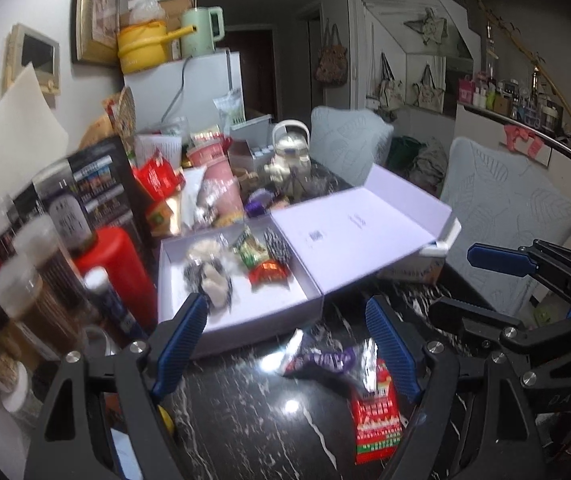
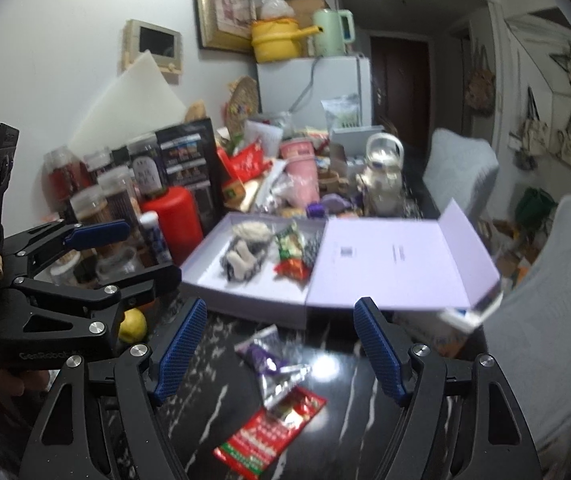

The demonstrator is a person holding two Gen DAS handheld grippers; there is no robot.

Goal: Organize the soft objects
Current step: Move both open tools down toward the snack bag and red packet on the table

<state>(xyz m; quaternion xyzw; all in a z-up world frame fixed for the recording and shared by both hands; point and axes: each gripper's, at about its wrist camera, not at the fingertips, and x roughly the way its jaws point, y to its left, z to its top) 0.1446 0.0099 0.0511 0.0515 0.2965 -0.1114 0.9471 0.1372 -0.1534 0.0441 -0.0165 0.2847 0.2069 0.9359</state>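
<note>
Red snack packet and purple-silver wrapper lie loose on the dark marble desk near its front edge, ahead of the open box. Both the right gripper and left gripper stand apart, empty. Right looks slightly better centred over the wrapper.

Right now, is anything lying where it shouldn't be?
Yes. A purple packet and a red packet lie loose on the black table, outside the open lilac box where other snacks sit.
</note>
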